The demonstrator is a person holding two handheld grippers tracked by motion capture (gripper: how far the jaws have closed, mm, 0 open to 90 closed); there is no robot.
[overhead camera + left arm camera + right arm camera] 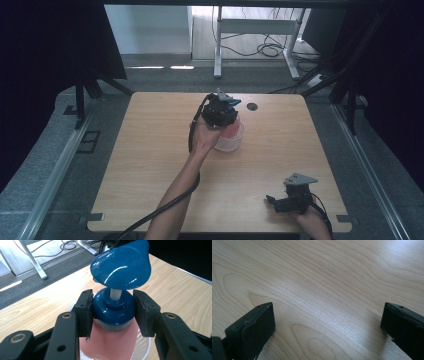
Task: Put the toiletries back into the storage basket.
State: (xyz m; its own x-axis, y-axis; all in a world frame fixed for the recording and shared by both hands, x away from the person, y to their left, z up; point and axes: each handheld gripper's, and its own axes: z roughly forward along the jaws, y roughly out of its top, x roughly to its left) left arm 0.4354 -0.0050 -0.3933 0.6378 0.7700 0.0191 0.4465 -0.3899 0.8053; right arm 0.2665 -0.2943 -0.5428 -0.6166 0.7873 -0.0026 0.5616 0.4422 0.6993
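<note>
From the high view I see a dim, slightly soft picture; daylight falls on the floor (150, 35) behind the table (150, 150). In the left gripper view, white glare streaks shine on the blue pump head (121, 265). The right gripper view is evenly lit, with blurred jaws.

The one piece of lettering I can read is raised text moulded into the blue pump head (121, 265) of the pink bottle (110, 345), in the left gripper view. It looks like "STOP", set near the head's right edge. I can read no other words, numbers or labels.
</note>
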